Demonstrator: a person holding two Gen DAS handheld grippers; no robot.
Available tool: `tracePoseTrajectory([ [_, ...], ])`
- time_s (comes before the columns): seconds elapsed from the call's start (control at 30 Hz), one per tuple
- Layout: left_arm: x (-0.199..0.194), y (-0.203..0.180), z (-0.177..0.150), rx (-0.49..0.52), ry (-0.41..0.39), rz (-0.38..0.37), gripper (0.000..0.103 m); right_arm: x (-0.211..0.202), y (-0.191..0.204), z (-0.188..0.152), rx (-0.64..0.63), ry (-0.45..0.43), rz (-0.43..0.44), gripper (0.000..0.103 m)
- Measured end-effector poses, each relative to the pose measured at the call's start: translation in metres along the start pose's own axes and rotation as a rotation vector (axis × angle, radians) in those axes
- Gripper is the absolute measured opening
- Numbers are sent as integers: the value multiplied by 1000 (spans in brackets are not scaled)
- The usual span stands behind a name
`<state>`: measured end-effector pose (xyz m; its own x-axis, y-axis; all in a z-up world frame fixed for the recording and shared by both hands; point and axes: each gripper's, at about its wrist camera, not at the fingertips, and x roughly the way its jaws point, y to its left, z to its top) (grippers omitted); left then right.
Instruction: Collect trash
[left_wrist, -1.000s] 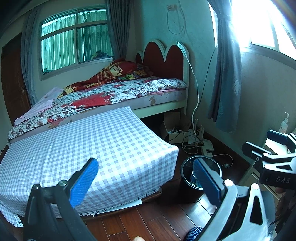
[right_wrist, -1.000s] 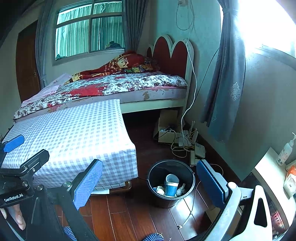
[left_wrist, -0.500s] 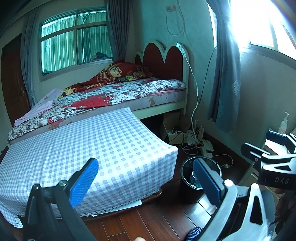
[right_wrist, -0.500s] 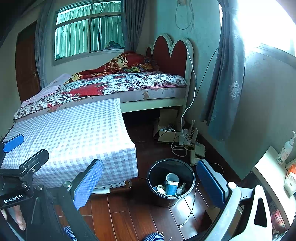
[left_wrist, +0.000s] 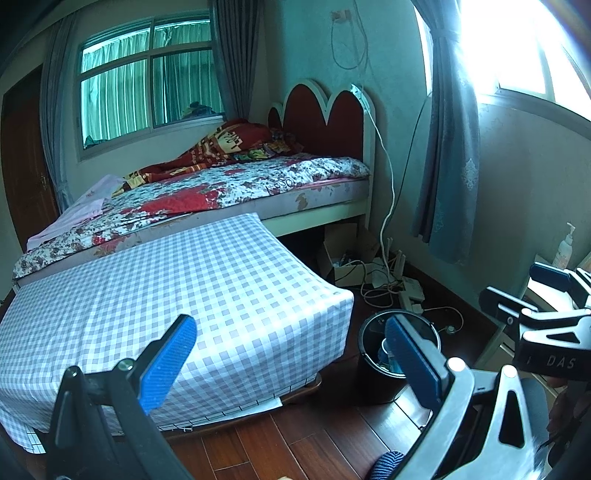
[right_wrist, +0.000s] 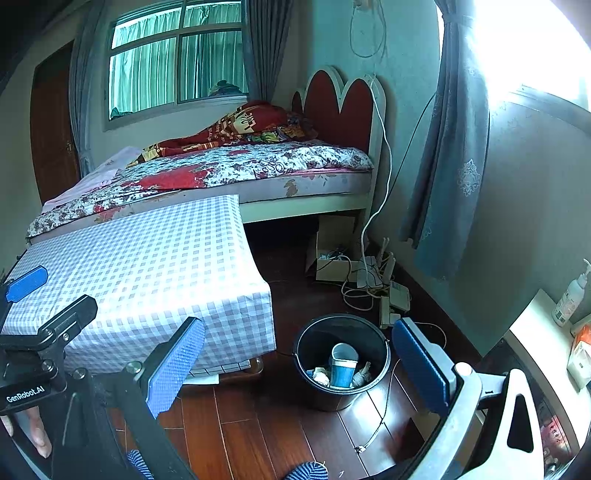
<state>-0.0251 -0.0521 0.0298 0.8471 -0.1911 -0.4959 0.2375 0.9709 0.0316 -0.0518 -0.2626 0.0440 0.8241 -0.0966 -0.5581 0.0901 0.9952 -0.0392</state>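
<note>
Both held above the dark wooden plank floor (right_wrist: 258, 435) of a bedroom. Left hand-held gripper (left_wrist: 291, 360) spread wide with nothing between its blue textured pads (left_wrist: 166, 365); right hand-held gripper (right_wrist: 299, 365) likewise spread wide and empty-jawed. Seen between the right pads: a round black plastic trash bucket (right_wrist: 341, 354) standing upright on the floor, just beside the corner of a low bed covered in a grey-and-white checked sheet (right_wrist: 147, 273). Inside the bucket, a light blue paper cup (right_wrist: 343, 365) sitting upright among crumpled white scraps of paper (right_wrist: 321, 376). Behind the bucket, a tangle of white cables and power strips (right_wrist: 373, 284) near the wall. Further back, a bed with a floral quilt and red scalloped headboard (right_wrist: 340, 103). At far right, a white tabletop (right_wrist: 535, 332) carrying a white pump bottle (right_wrist: 570, 295).
</note>
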Motion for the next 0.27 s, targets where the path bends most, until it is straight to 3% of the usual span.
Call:
tracePoseTrajectory([
  [0.27,4,-4,0,38,15,-29,102,1,2,0,1,3,1,102],
])
